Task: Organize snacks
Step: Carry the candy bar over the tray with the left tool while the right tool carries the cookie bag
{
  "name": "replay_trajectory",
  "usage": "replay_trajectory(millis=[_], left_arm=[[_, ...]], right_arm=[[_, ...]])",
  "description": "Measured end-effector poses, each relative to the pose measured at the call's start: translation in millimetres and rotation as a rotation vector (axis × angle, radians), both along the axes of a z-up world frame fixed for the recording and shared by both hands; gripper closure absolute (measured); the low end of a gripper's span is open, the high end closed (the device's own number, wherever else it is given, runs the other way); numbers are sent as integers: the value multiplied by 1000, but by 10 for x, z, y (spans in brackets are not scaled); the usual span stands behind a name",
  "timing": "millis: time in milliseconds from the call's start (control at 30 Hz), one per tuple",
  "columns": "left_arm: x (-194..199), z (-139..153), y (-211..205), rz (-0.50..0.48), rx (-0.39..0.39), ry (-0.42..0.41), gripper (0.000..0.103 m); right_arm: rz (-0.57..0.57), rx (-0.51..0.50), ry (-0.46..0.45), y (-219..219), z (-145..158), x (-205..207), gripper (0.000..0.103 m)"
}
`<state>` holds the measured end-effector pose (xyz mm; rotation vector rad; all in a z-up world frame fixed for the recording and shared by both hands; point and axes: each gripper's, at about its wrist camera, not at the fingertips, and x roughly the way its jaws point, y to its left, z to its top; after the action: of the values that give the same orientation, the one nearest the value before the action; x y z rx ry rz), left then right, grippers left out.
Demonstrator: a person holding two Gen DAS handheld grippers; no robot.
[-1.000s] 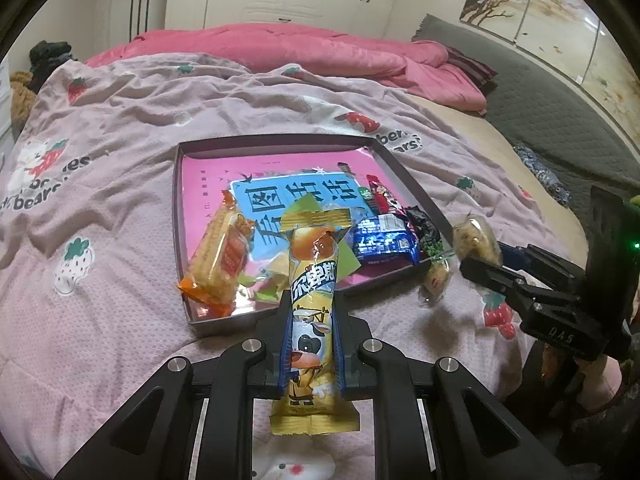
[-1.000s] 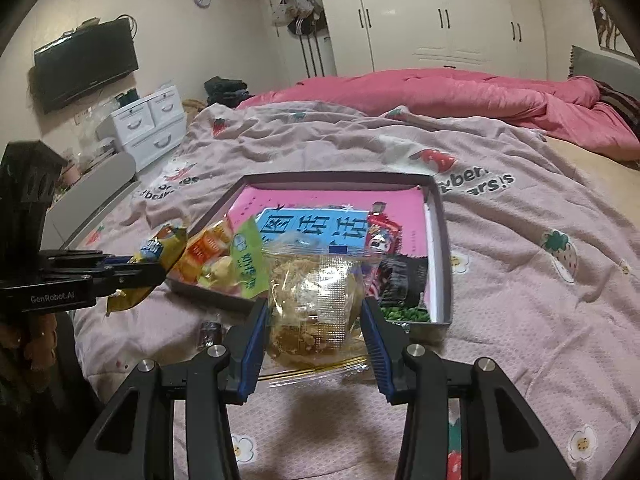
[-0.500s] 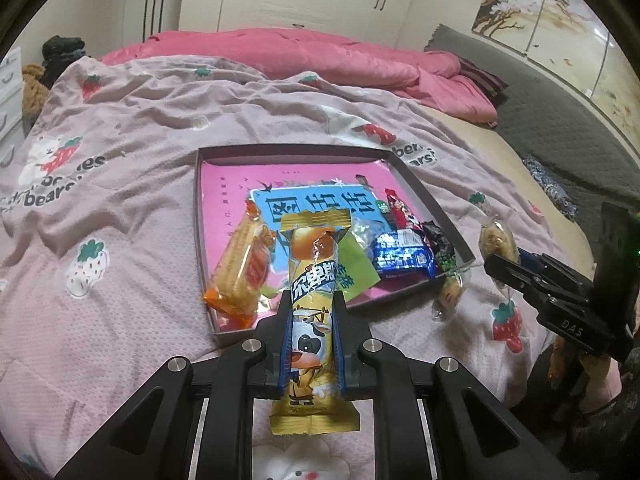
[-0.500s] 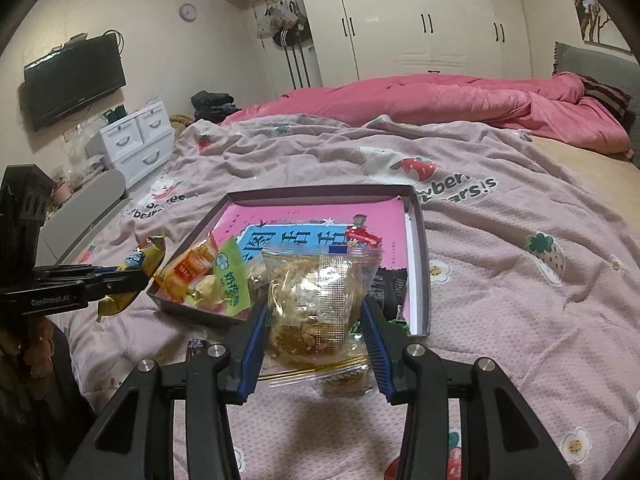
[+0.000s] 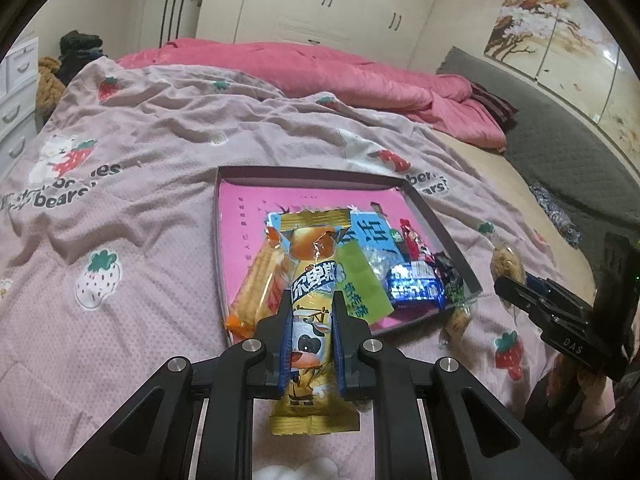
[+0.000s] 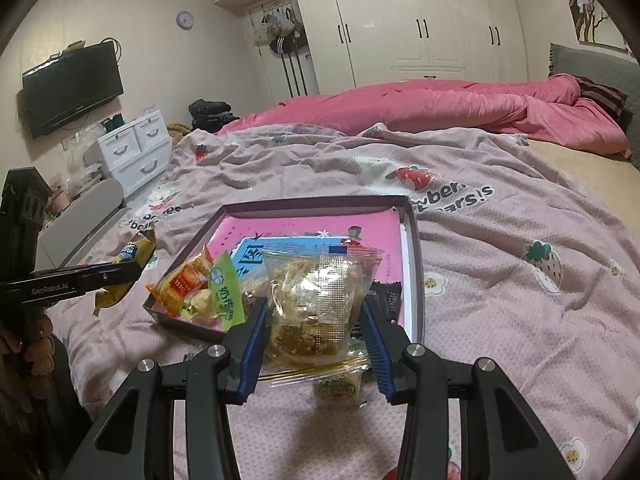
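Note:
My left gripper [image 5: 311, 300] is shut on a long yellow snack bar [image 5: 314, 276] with a cartoon cow, held above the near edge of the pink-bottomed tray [image 5: 304, 171]. My right gripper [image 6: 314, 308] is shut on a clear bag of golden pastry [image 6: 316, 300], held over the tray's near edge [image 6: 412, 240]. The tray holds several snacks: an orange cracker pack [image 5: 260, 284], a green packet [image 5: 362, 284], a blue wrapper [image 5: 416, 288], a red candy [image 5: 412, 236]. A small green-labelled snack [image 6: 338, 390] lies on the blanket below the right gripper.
The tray sits on a pink strawberry-print blanket [image 5: 132, 184] on a bed. A rumpled pink duvet [image 6: 440, 108] lies at the far side. White drawers [image 6: 136, 148] and a wall TV [image 6: 72, 88] stand to the left. Wardrobes line the back wall.
Both grippers have drawn back and lifted slightly from the tray, each still holding its snack. The tray now looks a little farther and more to the right in the left wrist view.

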<state>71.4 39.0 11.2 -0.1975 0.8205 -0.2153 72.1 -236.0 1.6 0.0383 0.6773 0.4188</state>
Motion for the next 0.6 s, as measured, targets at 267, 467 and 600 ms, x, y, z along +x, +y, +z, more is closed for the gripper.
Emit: replay_trajectory(millis=[267,467,600], left_arm=[[103,-55,51,27,-16,-7,86],[199,-99,24,36,-6,-9,86],[259,-126,-22,32,4,-15,86]], right_arm=[[-31,8,-22,-34,33,79,57],[-44,9,-27,-40,28,151,57],[-46,11,-23,-39,19,194,57]])
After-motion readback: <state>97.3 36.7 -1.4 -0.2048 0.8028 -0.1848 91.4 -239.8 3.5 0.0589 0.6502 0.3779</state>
